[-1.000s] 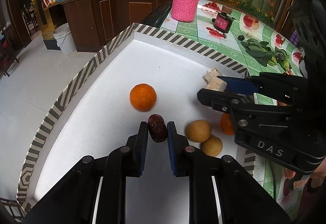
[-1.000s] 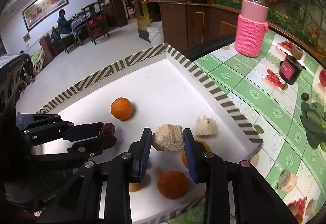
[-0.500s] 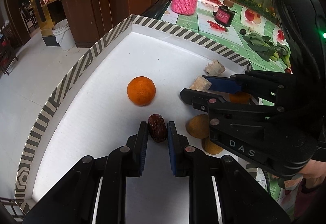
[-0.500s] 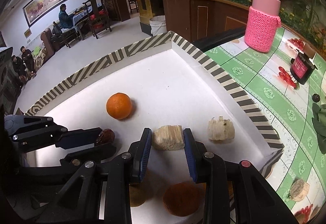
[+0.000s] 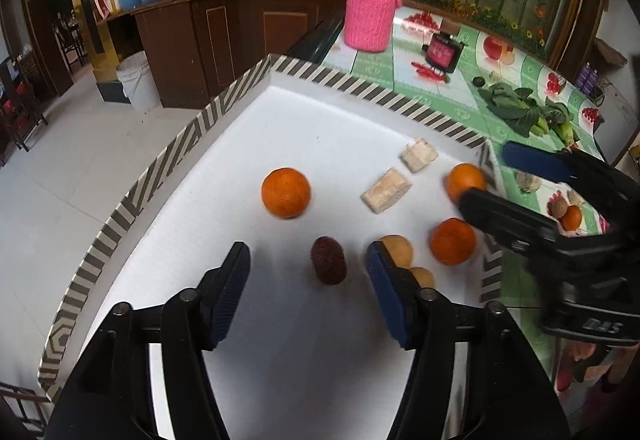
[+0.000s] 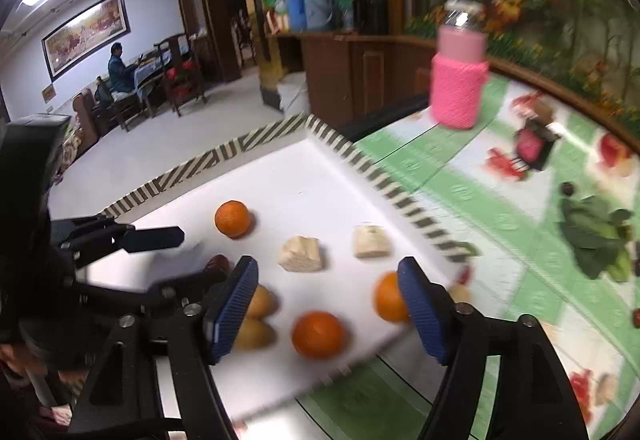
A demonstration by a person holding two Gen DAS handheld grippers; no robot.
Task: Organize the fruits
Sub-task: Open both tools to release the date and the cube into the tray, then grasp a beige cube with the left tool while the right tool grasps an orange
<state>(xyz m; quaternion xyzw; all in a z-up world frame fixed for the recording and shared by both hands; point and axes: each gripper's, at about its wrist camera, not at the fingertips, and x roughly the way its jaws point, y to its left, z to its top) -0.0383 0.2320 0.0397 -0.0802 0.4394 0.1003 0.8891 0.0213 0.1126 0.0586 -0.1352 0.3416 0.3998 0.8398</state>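
A white tray [image 5: 320, 120] with a striped rim holds the fruit. My left gripper [image 5: 308, 288] is open, and a dark red date [image 5: 329, 260] lies on the tray between its fingertips. My right gripper [image 6: 326, 300] is open and empty above the tray's near edge. Two beige sugarcane chunks [image 5: 387, 191] [image 5: 419, 155] lie on the tray; the nearer chunk [image 6: 300, 254] sits just beyond the right gripper. Three oranges [image 5: 286, 193] [image 5: 453, 241] [image 5: 464, 182] and two tan round fruits [image 5: 396, 250] also lie there.
A pink knitted jar [image 5: 372, 6] and a small dark jar [image 5: 442, 50] stand on the green patterned tablecloth [image 5: 460, 96] behind the tray. Leafy greens [image 5: 524, 108] lie to the right. The tray overhangs the floor on the left. Loose fruit [image 5: 566, 212] lies beside the tray.
Both grippers opened. The left let go of the date, which now lies on the tray. The right let go of the sugarcane chunk and pulled back to the right.
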